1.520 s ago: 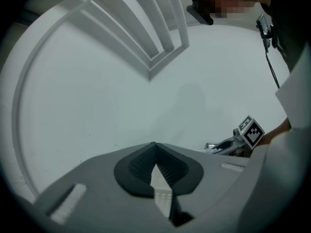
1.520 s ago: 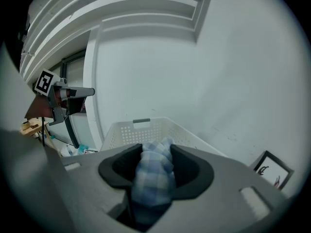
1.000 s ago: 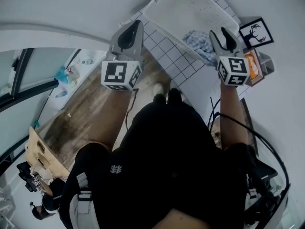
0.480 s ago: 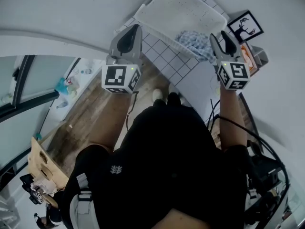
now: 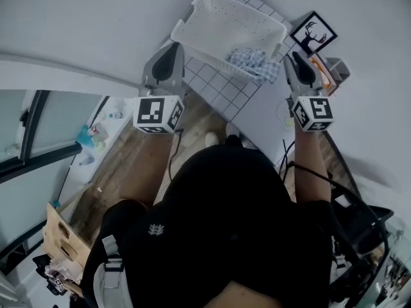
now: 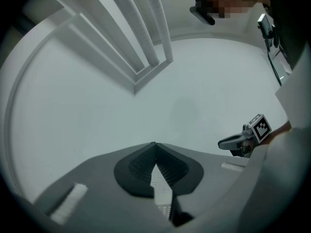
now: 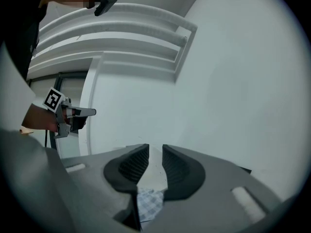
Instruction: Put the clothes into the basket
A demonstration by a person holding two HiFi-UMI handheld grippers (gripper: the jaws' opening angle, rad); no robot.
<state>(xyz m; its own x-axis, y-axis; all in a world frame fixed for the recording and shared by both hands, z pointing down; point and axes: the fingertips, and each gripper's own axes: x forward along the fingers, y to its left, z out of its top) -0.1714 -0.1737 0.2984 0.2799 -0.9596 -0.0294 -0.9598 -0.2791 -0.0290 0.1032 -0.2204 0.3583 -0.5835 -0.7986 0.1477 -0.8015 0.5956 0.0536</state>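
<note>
While its jaws touch, the left gripper (image 5: pixel 171 55) points level.

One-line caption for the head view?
Left tool and right tool before a white basket, checked cloth at its rim; right jaws have just been closing, empty.

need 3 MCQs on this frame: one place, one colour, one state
1. The checked cloth lies: A on a chair; B at the basket; C between the left jaws.
2. The basket is: A white; B black; C red.
3. The left gripper is: A wide open; B shut, empty; C shut on fabric.

Key: B, the head view shows it bunched at the basket's near corner. A, its perforated walls are white. B, the left gripper view shows the jaws meeting with nothing between.
</note>
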